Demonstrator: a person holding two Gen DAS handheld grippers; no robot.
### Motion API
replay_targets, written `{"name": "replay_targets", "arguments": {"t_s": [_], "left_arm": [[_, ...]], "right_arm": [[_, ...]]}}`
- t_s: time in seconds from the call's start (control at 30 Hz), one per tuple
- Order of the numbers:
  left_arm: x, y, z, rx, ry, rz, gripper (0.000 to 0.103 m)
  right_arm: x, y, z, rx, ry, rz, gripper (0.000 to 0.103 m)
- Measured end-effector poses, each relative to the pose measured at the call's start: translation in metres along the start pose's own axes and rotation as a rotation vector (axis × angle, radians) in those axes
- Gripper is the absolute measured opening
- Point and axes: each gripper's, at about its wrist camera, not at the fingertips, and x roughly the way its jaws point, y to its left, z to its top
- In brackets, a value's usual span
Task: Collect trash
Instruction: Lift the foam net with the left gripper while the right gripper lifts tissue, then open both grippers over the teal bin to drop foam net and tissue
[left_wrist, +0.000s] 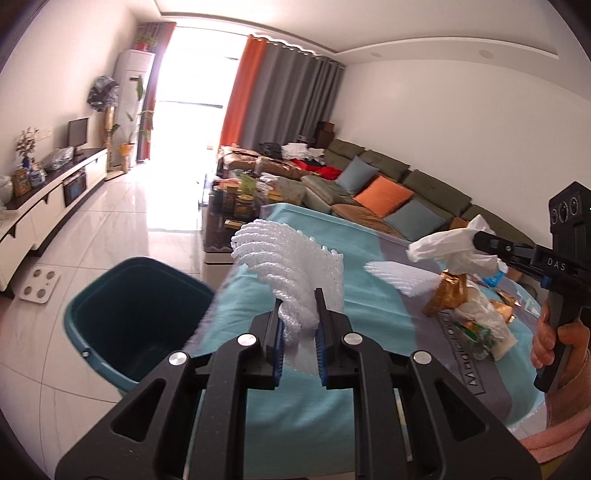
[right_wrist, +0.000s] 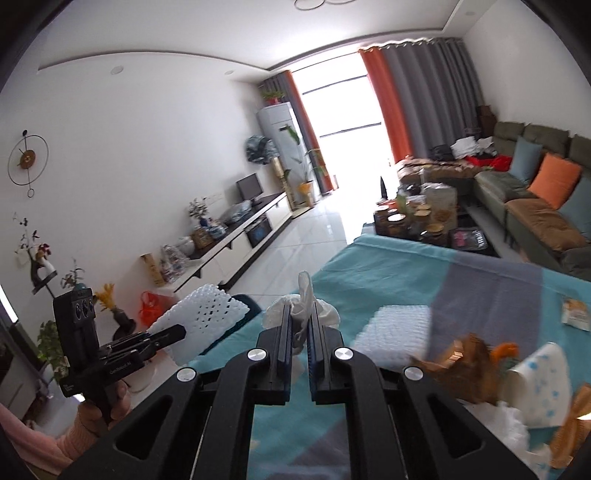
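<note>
My left gripper (left_wrist: 298, 295) is shut on a white foam net sleeve (left_wrist: 291, 269), held above the table's left edge beside the teal trash bin (left_wrist: 136, 317). The sleeve also shows in the right wrist view (right_wrist: 201, 317). My right gripper (right_wrist: 300, 310) is shut on a crumpled white tissue (right_wrist: 303, 308), held above the teal tablecloth (right_wrist: 388, 273). In the left wrist view the tissue (left_wrist: 443, 245) hangs from the right gripper's fingers (left_wrist: 491, 242). A second foam net (left_wrist: 400, 275) lies on the cloth. A pile of gold wrappers and paper scraps (left_wrist: 469, 310) lies at the right.
A coffee table with several jars (left_wrist: 236, 199) stands beyond the table. A long sofa with cushions (left_wrist: 388, 192) runs along the right wall. A TV cabinet (left_wrist: 55, 192) lines the left wall. A white scale (left_wrist: 40, 285) lies on the tiled floor by the bin.
</note>
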Motion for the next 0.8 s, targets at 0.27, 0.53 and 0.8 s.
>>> {"name": "replay_targets", "arguments": {"t_s": [0.27,0.53,0.8], "left_arm": [[-0.004,0.048,0.000,-0.063,0.007,0.114,0.014],[0.000,0.091,-0.001,-0.107,0.025,0.192,0.014],[0.015,0.121,-0.004,-0.156,0.053,0.227,0.014]], "right_arm": [[0.072,0.036,0.013,-0.017,0.074,0.127,0.006],[0.128,0.066,0.019,-0.033,0.149,0.204,0.006],[0.172,0.087,0.017,-0.032,0.219,0.232,0.006]]}}
